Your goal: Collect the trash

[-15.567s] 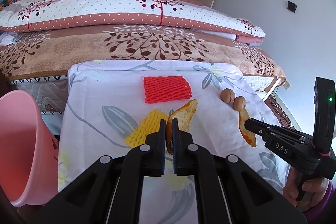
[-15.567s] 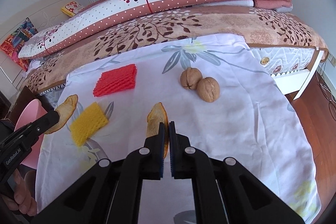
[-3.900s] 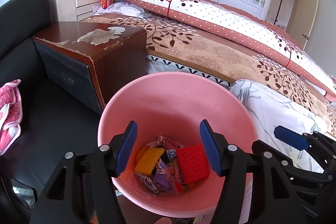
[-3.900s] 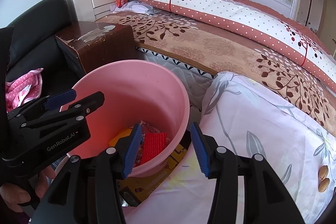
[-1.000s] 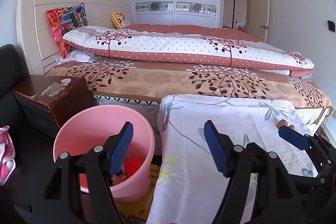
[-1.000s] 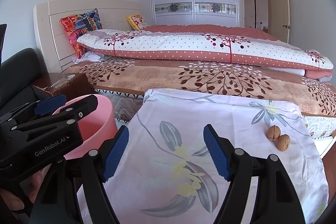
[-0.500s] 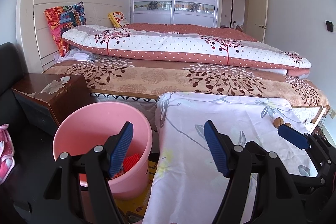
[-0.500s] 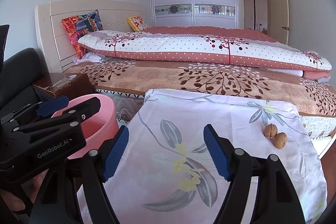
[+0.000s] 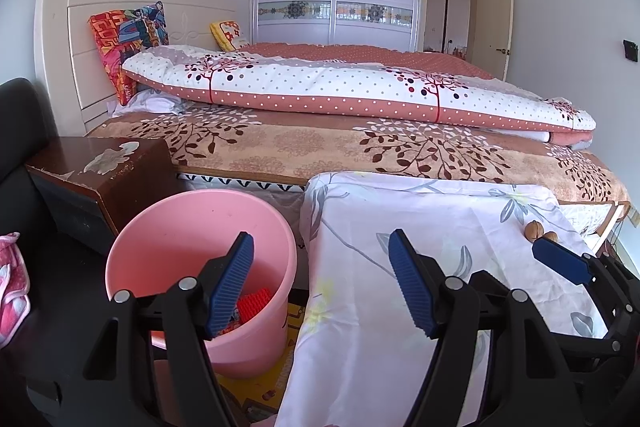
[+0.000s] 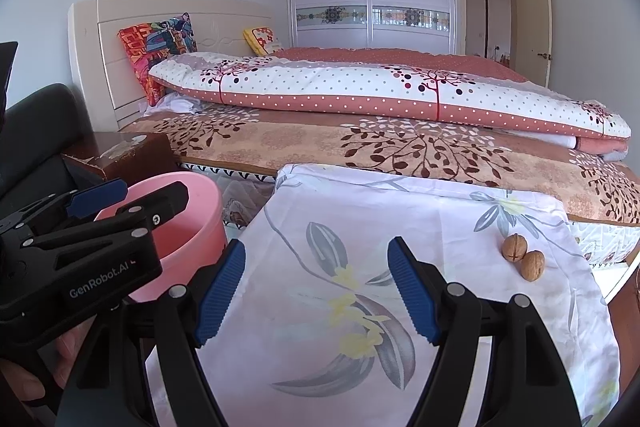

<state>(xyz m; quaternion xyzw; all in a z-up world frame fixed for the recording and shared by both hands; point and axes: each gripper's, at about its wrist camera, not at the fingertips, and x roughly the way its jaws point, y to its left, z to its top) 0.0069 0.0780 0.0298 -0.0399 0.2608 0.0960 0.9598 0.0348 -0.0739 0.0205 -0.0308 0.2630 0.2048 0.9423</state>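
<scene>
A pink bucket (image 9: 192, 227) stands on the floor left of the cloth-covered table (image 9: 420, 227); red foam netting (image 9: 256, 301) shows inside it. It also shows in the right wrist view (image 10: 200, 203). Two walnuts (image 10: 522, 255) lie on the flowered cloth (image 10: 360, 227) at the right; they show small in the left wrist view (image 9: 540, 231). My left gripper (image 9: 322, 283) is open and empty, held over the bucket's right rim and the table's left edge. My right gripper (image 10: 316, 287) is open and empty above the cloth's middle.
A bed with a dotted quilt (image 9: 340, 87) runs behind the table. A dark wooden nightstand (image 9: 104, 167) stands behind the bucket. A black seat with pink cloth (image 9: 12, 287) is at the far left. A yellow box (image 9: 276, 375) lies under the bucket.
Both grippers have stayed open and empty and shifted slightly; the view has barely changed. Much earlier, peels and foam nets lay on the cloth; they are now off it.
</scene>
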